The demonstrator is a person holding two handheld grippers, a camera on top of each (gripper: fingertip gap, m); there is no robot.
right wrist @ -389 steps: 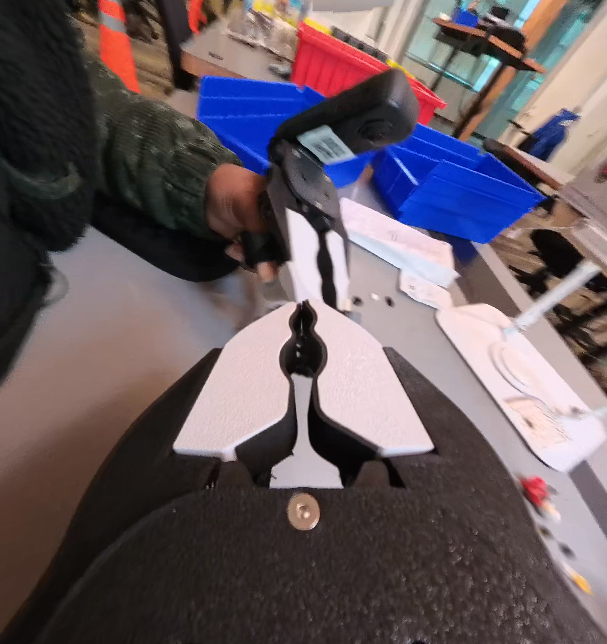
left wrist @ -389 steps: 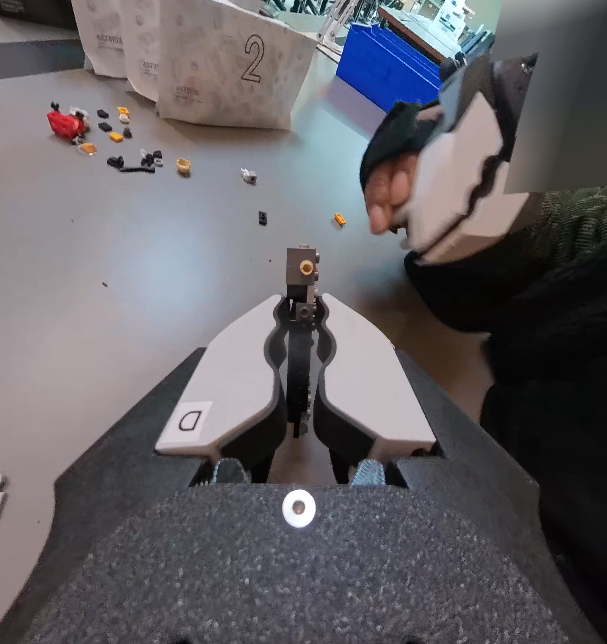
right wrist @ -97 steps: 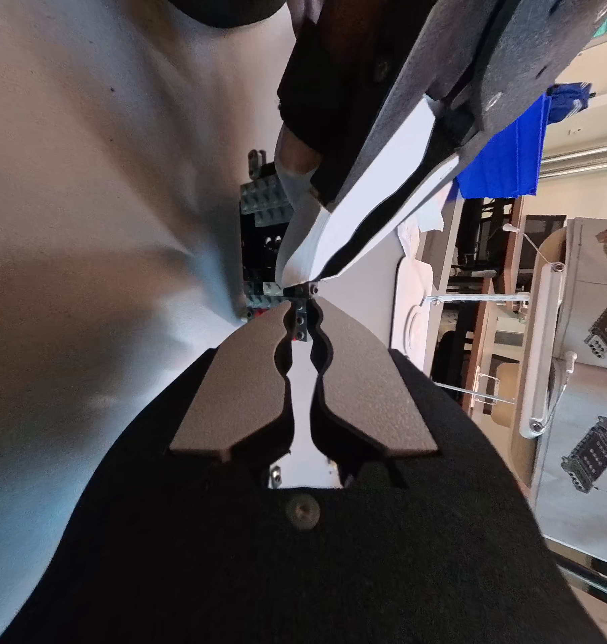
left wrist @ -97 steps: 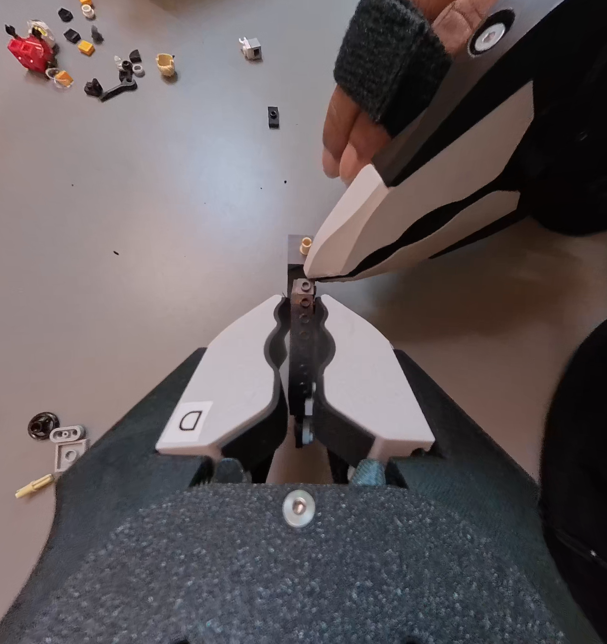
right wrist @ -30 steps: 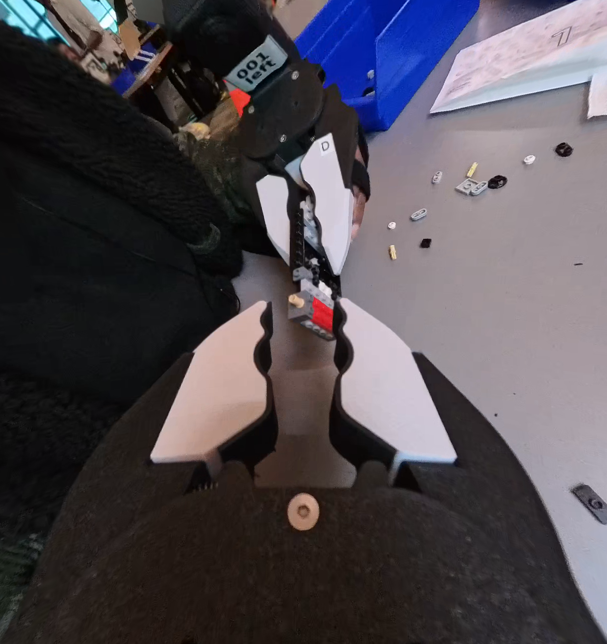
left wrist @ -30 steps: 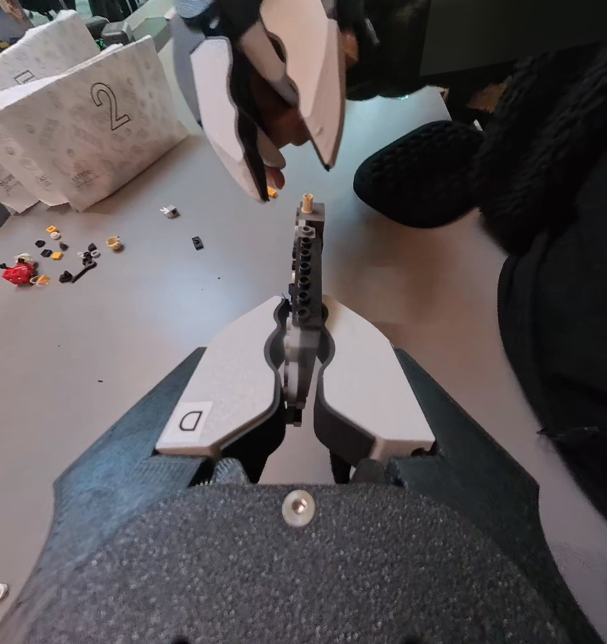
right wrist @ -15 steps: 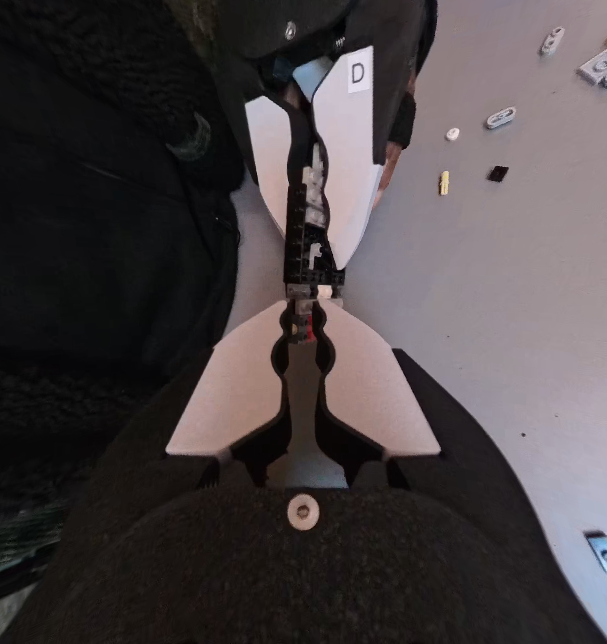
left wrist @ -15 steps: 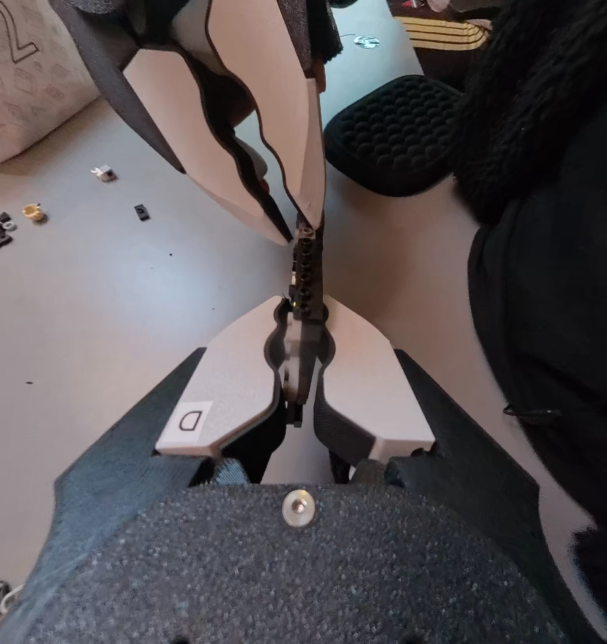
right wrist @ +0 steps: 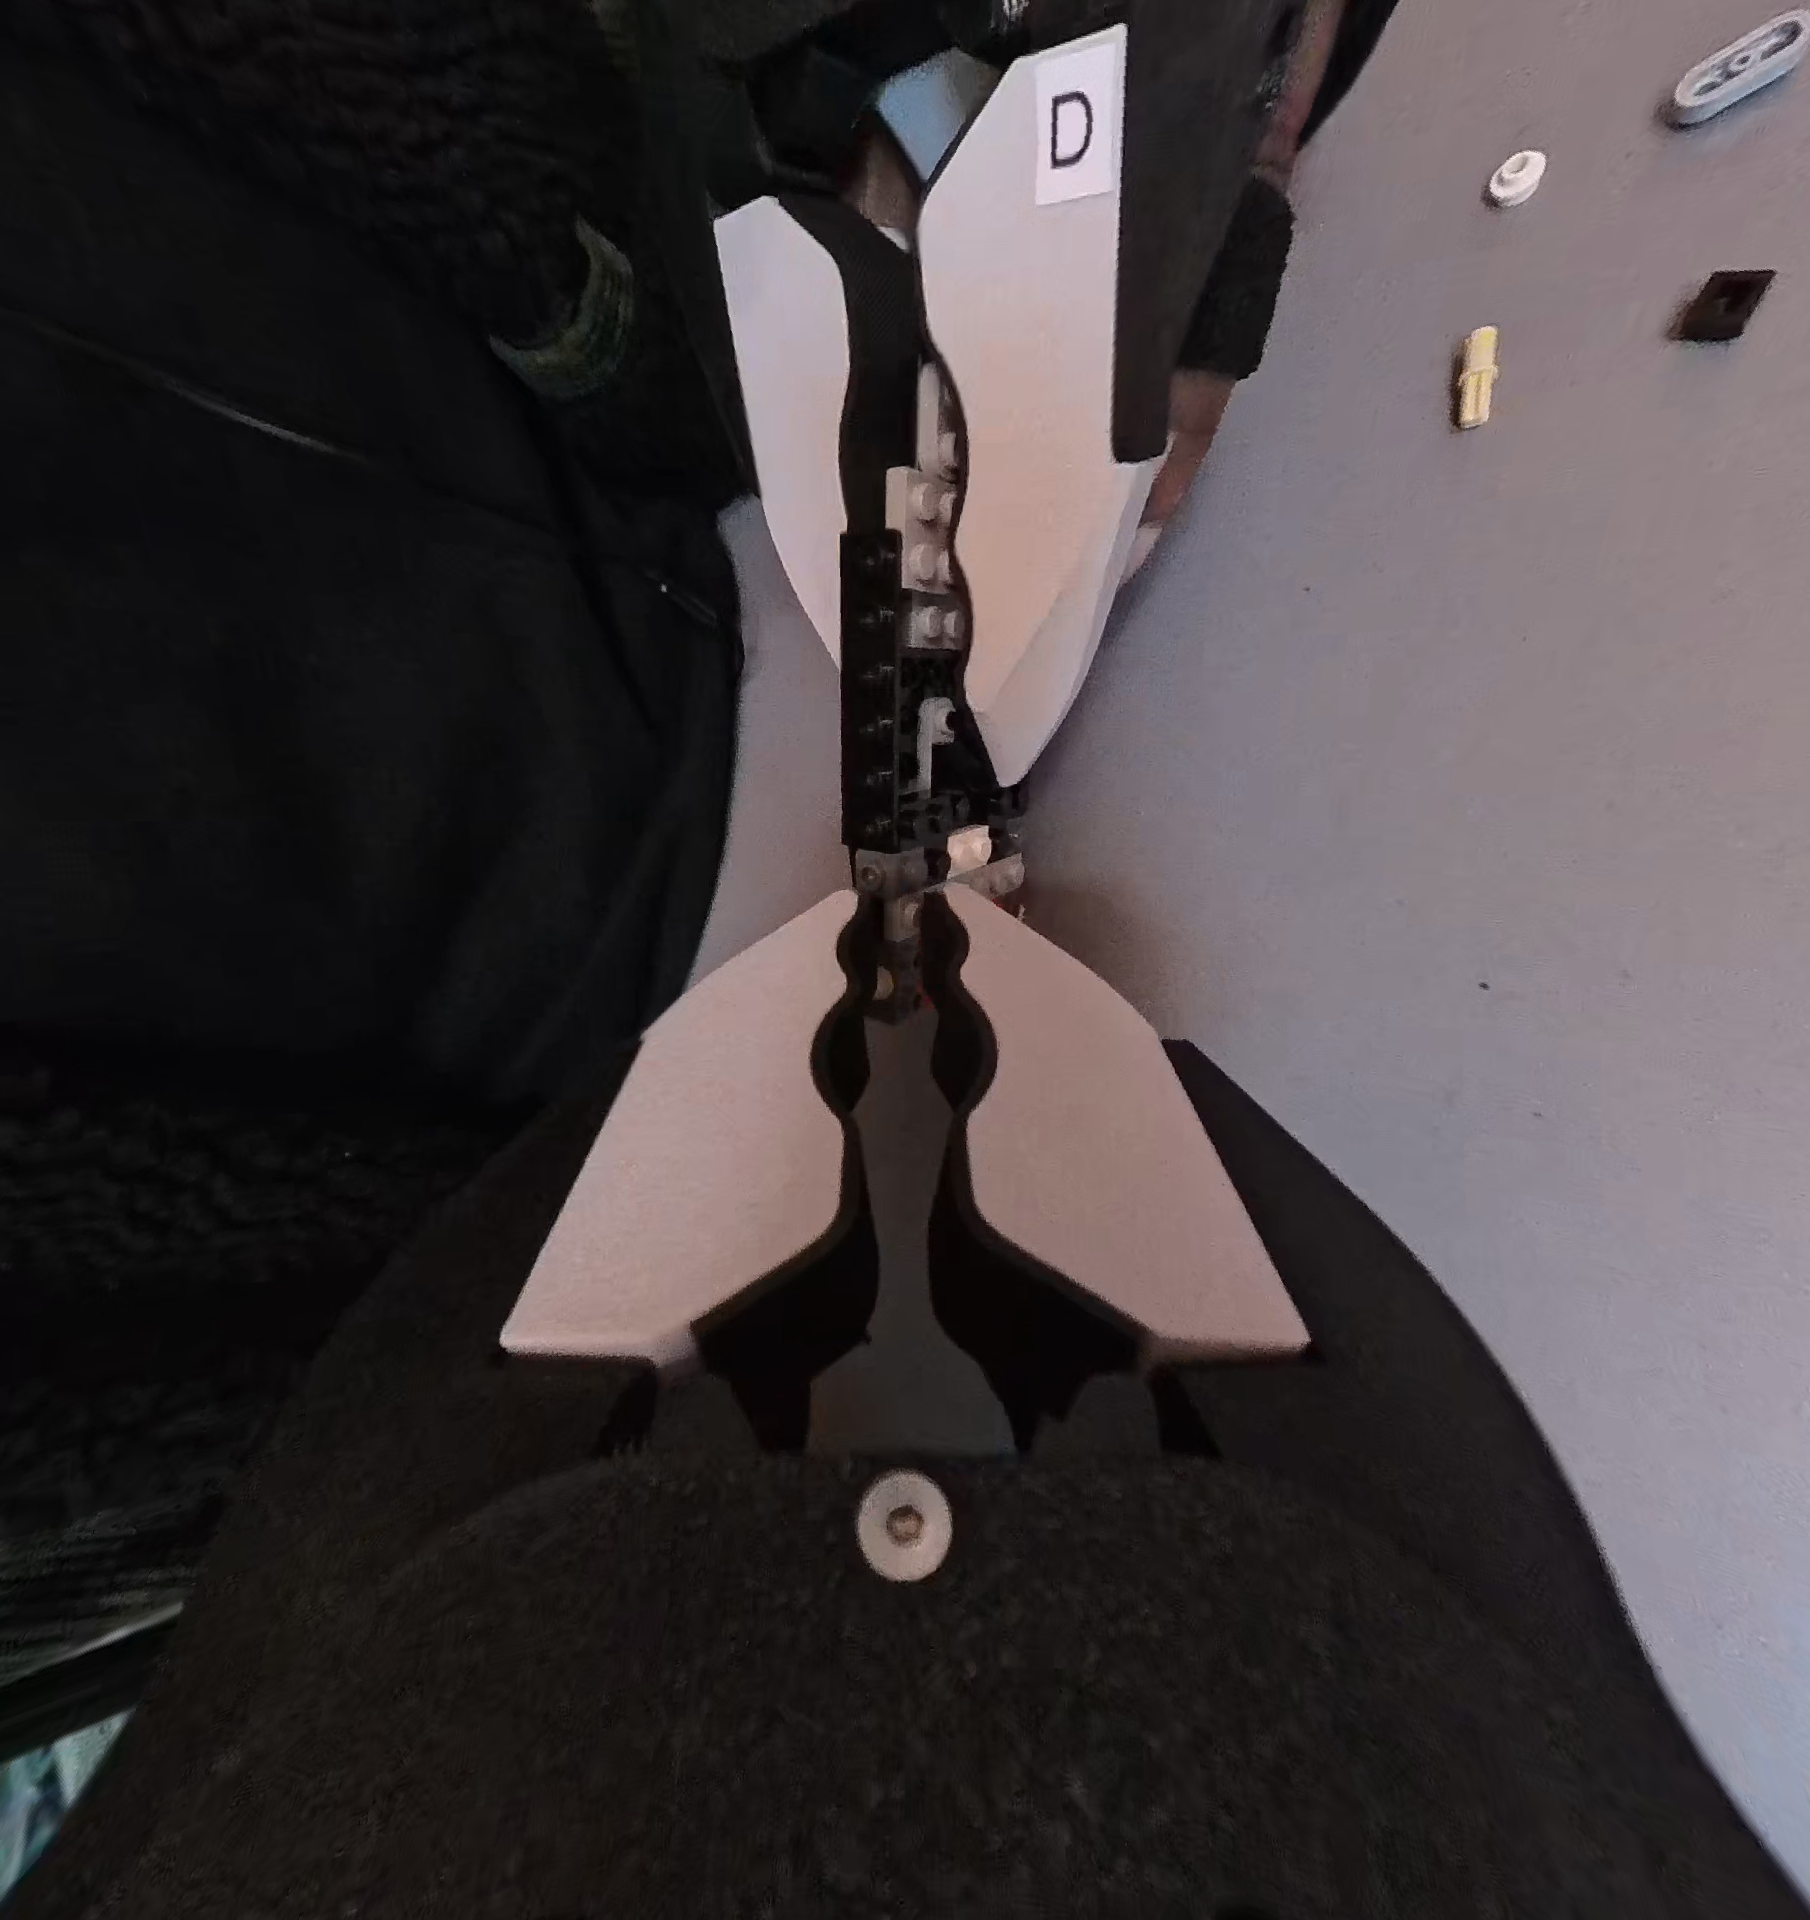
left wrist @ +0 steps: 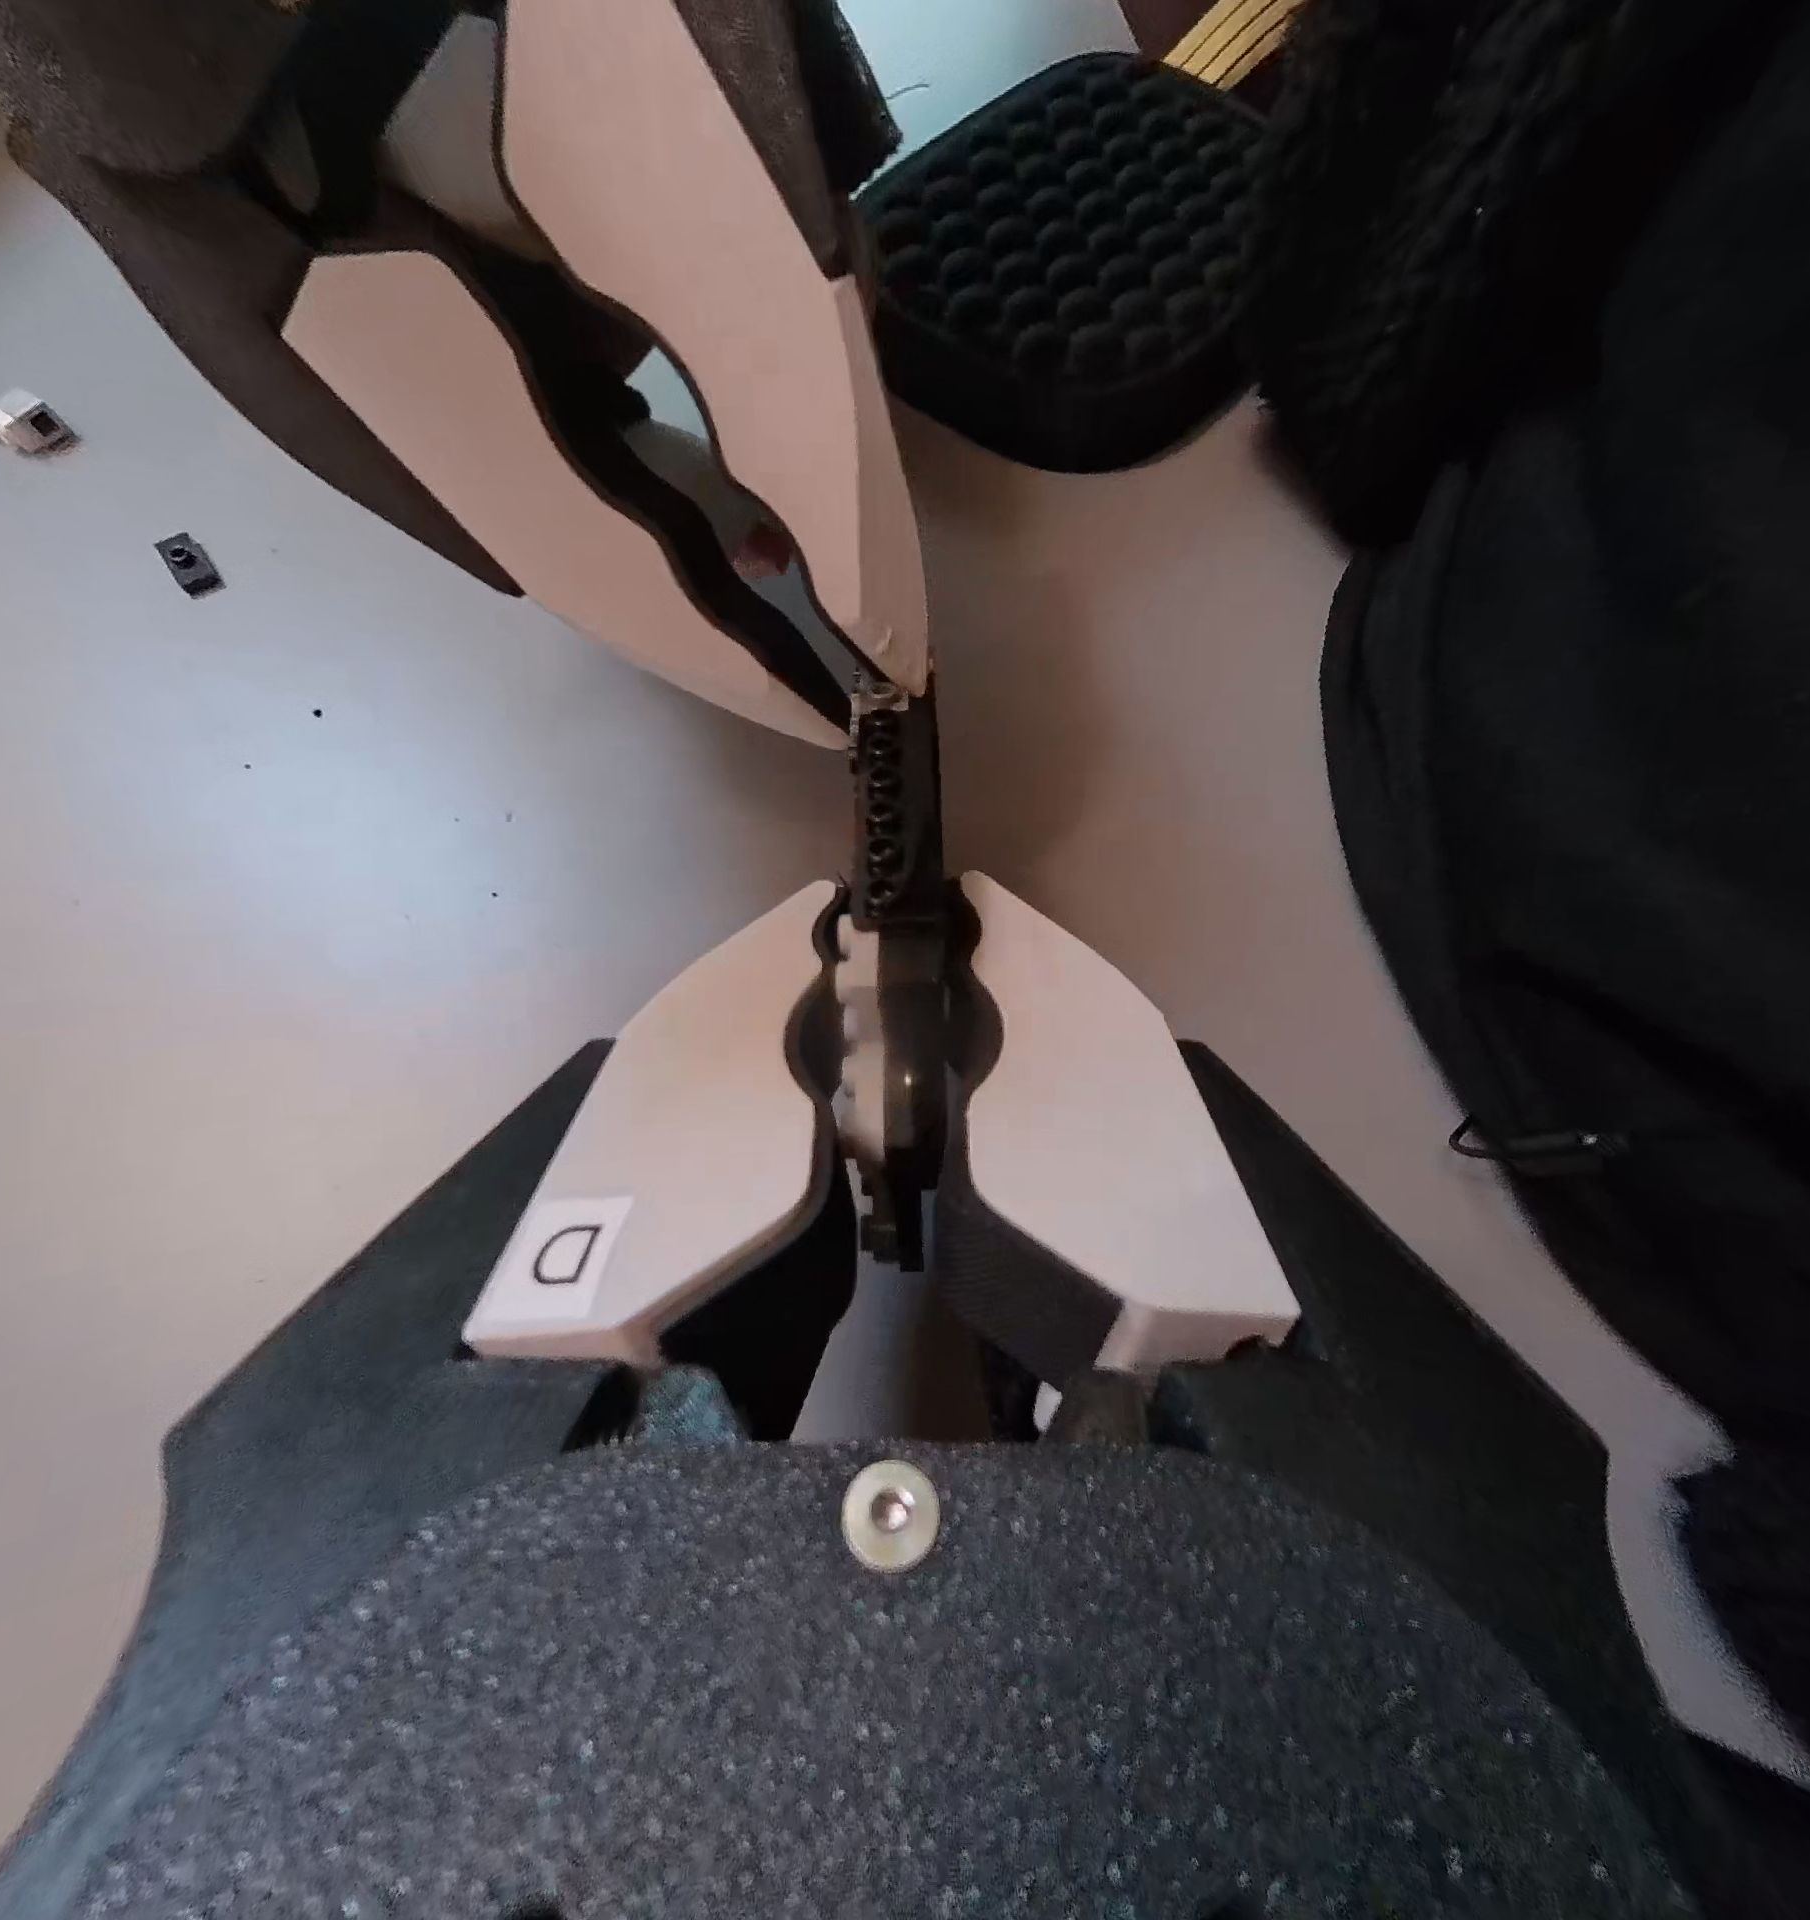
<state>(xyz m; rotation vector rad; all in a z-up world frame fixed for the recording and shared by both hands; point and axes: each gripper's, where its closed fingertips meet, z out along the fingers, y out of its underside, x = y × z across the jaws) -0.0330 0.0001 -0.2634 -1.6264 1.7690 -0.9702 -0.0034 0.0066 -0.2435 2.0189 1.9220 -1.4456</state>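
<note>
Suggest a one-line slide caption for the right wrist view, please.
Right gripper and left gripper clamp opposite ends of a black-and-grey toy brick assembly above a grey table.

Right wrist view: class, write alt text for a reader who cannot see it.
Two grippers clamp opposite ends of one black and grey brick assembly: the right gripper from below, the left gripper from above. Small loose pieces lie on the grey table at upper right; dark clothing fills the left.

This looks like a work room where someone builds with toy bricks. A plain grey desk [right wrist: 1503, 831] has tiny loose brick pieces [right wrist: 1479, 391] scattered on it, and a black padded chair seat [left wrist: 1067, 260] stands just beside it.
</note>
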